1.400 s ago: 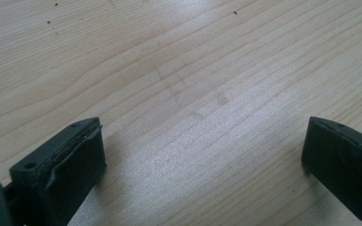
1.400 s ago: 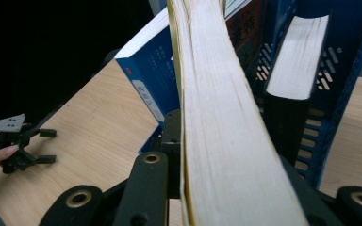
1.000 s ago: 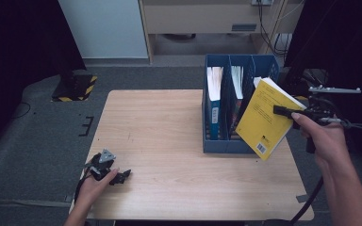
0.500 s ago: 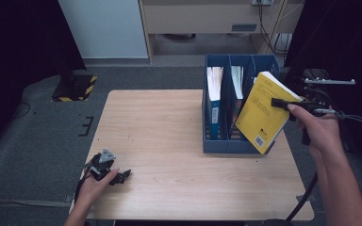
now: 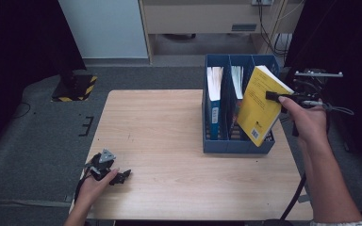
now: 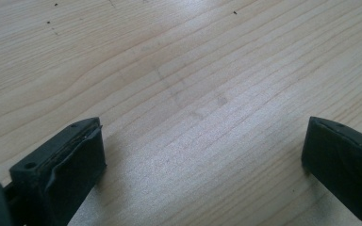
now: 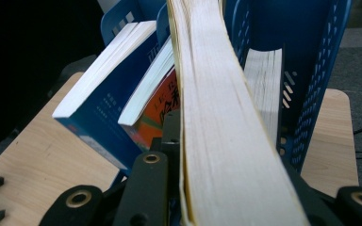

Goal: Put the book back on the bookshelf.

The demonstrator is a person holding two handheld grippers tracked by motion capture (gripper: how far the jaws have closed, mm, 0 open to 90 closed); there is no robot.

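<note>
your right gripper (image 5: 274, 97) is clamped on the upper edge of the yellow book (image 5: 259, 111), one jaw on each cover; in the right gripper view the page block (image 7: 226, 122) runs straight up between the jaws. the book is off the table, tilted, its lower corner hanging over the front wall of the blue file rack (image 5: 238, 146), above the rightmost compartment. it is not seated in any slot.

progress, as a judgement: the book is gripped and carried to the rack, so roughly the middle of the job. left to do: line it up with a compartment, lower it in, let go. if instead you are pulling it out, the lift is done and the set-down remains; the pictures alone do not settle which.

your left gripper (image 5: 107, 170) rests near the front left corner of the table (image 5: 160, 141), jaws spread wide with nothing but bare wood between them.

edges and room: the rack stands at the right part of the table, close to its right edge. the left slot holds a blue book (image 5: 214, 101), the middle one a white-edged book (image 5: 236, 82), and another book (image 7: 263, 89) sits in the right slot, so the gap there looks narrow. watch the divider wall (image 7: 332, 70) beside the yellow book. the centre and left of the table are open for a set-down.
</note>
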